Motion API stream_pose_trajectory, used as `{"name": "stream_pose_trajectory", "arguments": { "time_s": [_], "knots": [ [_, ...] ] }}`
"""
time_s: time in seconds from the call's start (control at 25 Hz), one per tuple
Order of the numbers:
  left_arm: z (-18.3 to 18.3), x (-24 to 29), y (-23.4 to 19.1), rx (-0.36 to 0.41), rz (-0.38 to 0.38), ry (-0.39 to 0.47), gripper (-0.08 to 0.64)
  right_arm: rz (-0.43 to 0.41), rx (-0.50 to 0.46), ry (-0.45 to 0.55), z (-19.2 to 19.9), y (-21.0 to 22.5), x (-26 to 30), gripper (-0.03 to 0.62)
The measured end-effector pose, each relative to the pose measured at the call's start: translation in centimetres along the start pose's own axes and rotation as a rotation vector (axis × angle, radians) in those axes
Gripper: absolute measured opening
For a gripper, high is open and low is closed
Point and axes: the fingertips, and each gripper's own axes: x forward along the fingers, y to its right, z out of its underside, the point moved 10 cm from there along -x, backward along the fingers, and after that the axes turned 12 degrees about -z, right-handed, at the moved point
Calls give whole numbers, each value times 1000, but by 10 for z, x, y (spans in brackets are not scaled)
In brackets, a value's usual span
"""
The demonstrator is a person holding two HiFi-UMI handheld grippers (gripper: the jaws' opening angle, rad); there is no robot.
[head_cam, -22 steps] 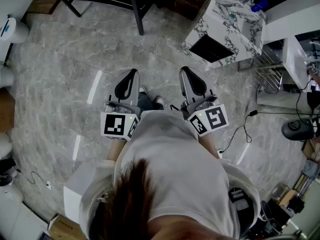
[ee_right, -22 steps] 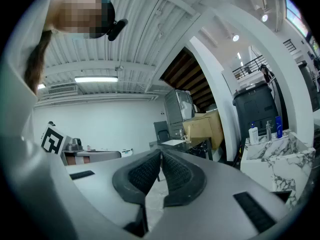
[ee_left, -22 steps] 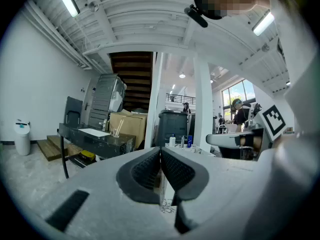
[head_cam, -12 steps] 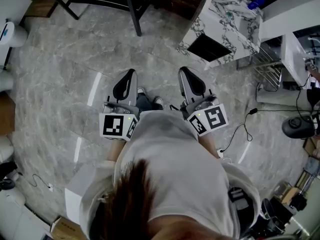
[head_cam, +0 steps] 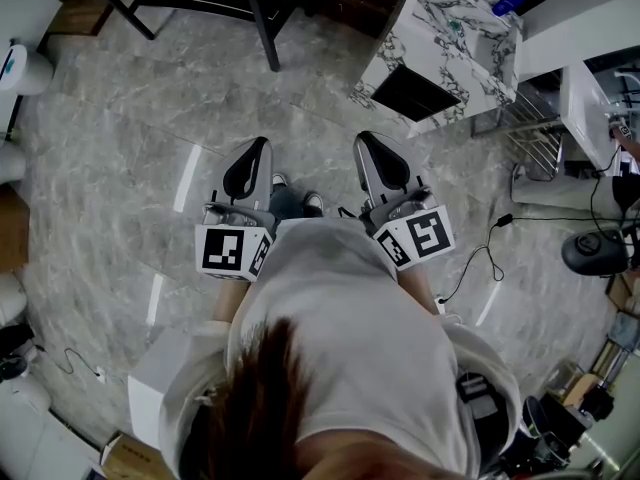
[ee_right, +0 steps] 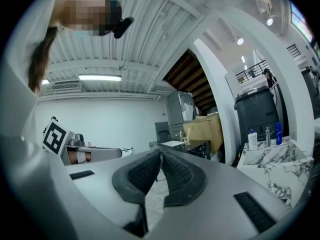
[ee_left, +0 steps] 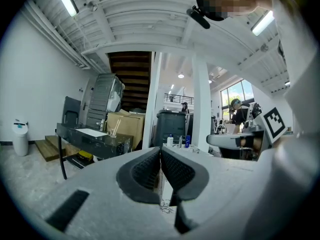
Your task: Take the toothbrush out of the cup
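Marble worktop at 1 o'clock had drifted slightly leftward in view; left gripper and right gripper rode level, fully closed on nothing, which I judged mere approach, with the cup not made out.

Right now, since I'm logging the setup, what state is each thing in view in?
Left grey gripper: jaws shut, empty, pointing level.
Right grey gripper: jaws shut, empty, pointing level.
White pump bottle: upright on the marble-patterned counter.
Blue bottle: upright on that counter.
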Motion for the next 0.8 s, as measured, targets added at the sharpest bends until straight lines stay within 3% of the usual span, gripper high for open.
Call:
{"name": "stream_pose_trajectory", "arguments": {
  "time_s": [0.4, 0.8],
  "knots": [
    [6, 2, -10, -20, 9, -34, 17, 0, 32, -20, 7, 9, 5, 23],
    [5, 60, -68, -82, 13, -72, 17, 38, 55, -90, 9, 43, 71, 23]
  ]
}}
